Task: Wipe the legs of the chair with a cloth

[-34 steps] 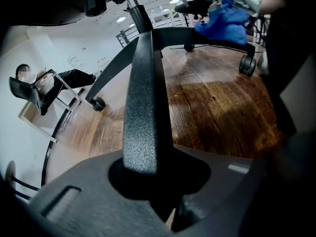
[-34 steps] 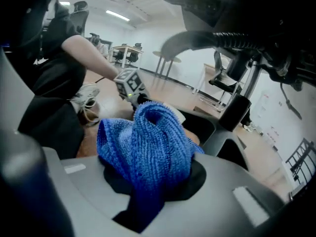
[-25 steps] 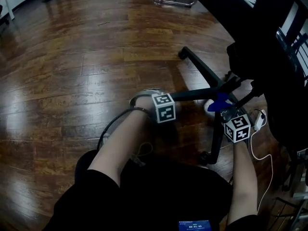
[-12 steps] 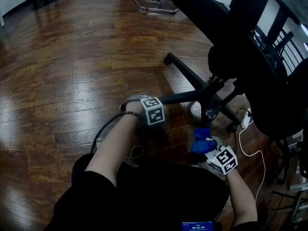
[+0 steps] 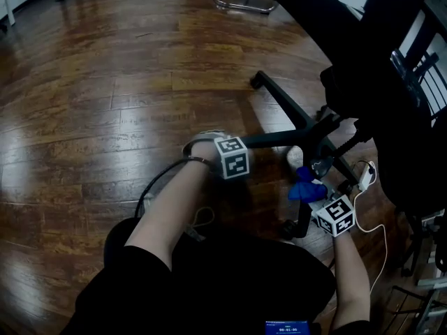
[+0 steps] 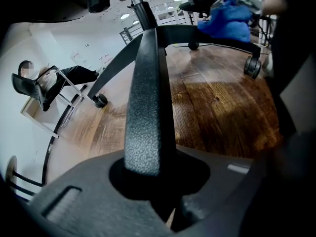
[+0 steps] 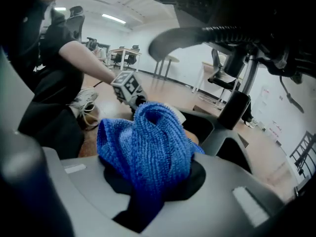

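Got the right gripper (image 7: pixel 150 184) clamped hard on a bunched blue microfiber cloth (image 7: pixel 148 142), with a fat wad poking out past the jaws. Over on the other side, got the left gripper (image 6: pixel 148 179) closed around 1 black textured chair leg (image 6: pixel 145 107), gripped toward its outer end by the look of it, probably to stop the base spinning.

Looking down from the head view: cloth (image 5: pixel 304 189) parked right over the near leg (image 5: pixel 305 215), the 1 running from the hub (image 5: pixel 318 147) back toward the knees and ending in a caster (image 5: pixel 290 229). Can't call actual contact from here, looks touching or just above.

So, long axis basically hub-to-caster, pointing at the body. Guessing a pull along that line for the next wipe, done by the right gripper (image 5: pixel 318 201), way nearer than the left gripper (image 5: pixel 237 152).

Underneath, glossy dark wood plank floor (image 5: pixel 105 117), with a white power strip (image 5: pixel 368 175) and its cable just beside the right hand, worth not snagging. Further off, open office with desks (image 7: pixel 122 52).
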{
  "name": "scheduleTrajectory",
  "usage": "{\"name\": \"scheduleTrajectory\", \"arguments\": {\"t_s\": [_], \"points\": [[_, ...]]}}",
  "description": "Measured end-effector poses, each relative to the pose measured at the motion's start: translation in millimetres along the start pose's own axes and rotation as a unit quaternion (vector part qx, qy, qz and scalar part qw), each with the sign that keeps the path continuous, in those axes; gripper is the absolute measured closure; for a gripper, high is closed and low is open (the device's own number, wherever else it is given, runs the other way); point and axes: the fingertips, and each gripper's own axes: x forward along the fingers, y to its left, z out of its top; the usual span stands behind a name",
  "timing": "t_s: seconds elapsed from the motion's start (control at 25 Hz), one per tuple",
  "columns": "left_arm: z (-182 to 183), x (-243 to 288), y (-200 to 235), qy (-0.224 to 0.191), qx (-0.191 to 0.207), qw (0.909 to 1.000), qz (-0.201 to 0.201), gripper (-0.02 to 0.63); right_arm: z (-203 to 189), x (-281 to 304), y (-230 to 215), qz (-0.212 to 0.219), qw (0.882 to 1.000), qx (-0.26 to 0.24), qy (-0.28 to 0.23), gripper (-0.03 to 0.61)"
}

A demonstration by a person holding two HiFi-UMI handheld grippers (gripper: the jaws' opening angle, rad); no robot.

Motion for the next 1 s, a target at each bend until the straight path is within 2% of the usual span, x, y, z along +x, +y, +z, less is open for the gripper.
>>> {"name": "scheduleTrajectory", "arguments": {"t_s": [0.2, 0.32, 0.4, 0.56, 0.68, 0.8, 0.88, 1.0], "points": [[4, -1, -2, -0.007, 0.003, 1.0, 0.0, 0.543, 39, 30, -79, -0.08, 0.996, 0.024, -0.018, 0.499], [2, -2, -2, -0.007, 0.004, 1.0, 0.0, 0.543, 46, 26, -90, -0.095, 0.991, 0.073, -0.064, 0.497], [1, -1, -2, -0.006, 0.004, 1.0, 0.0, 0.543, 42, 21, -81, -0.094, 0.99, 0.079, -0.069, 0.497], [1, -1, -1, -0.004, 0.003, 1.0, 0.001, 0.543, 22, 8, -37, -0.061, 0.997, 0.039, -0.038, 0.497], [0, -1, -2, -0.002, 0.003, 1.0, -0.001, 0.543, -2, -12, 18, 0.008, 0.999, 0.029, -0.022, 0.495], [-1, -1, -2, -0.001, 0.001, 1.0, -0.001, 0.543, -25, -37, 68, 0.076, 0.996, 0.038, -0.007, 0.495], [-1, 0, -2, -0.001, 0.002, 1.0, -0.002, 0.543, -33, -45, 83, 0.087, 0.996, 0.026, 0.005, 0.495], [0, 0, -2, 0.0, 0.001, 1.0, -0.001, 0.543, -34, -37, 74, 0.082, 0.996, -0.009, 0.016, 0.499]]}}
